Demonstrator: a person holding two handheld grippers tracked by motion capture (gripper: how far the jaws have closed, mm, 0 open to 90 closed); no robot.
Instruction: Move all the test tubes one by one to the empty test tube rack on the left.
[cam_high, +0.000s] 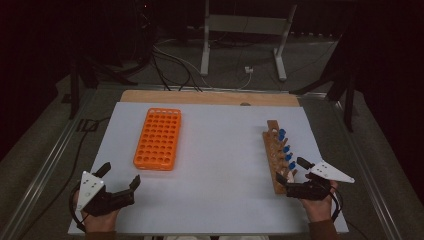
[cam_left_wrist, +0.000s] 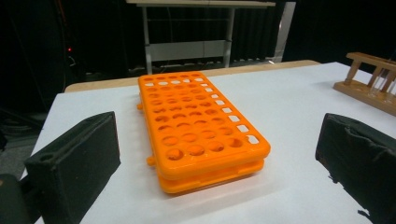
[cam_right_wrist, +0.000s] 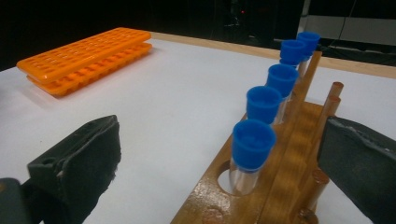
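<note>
An empty orange tube rack (cam_high: 158, 139) lies flat on the white table, left of centre. At the right stands a wooden rack (cam_high: 274, 156) holding several clear tubes with blue caps (cam_high: 286, 148) in a row. My left gripper (cam_high: 120, 175) is open near the front left corner, pointing at the orange rack (cam_left_wrist: 201, 130), with nothing between its jaws. My right gripper (cam_high: 291, 171) is open at the near end of the wooden rack (cam_right_wrist: 280, 182), jaws on either side of it. The nearest blue-capped tube (cam_right_wrist: 253, 142) stands just ahead of that gripper (cam_right_wrist: 219, 144).
A white sheet (cam_high: 220, 170) covers the table, with a wooden strip (cam_high: 210, 97) along the far edge. Beyond it are a metal table frame (cam_high: 242, 30) and cables (cam_high: 175, 62) on the dark floor. The wooden rack (cam_left_wrist: 369, 88) also appears far right in the left gripper view.
</note>
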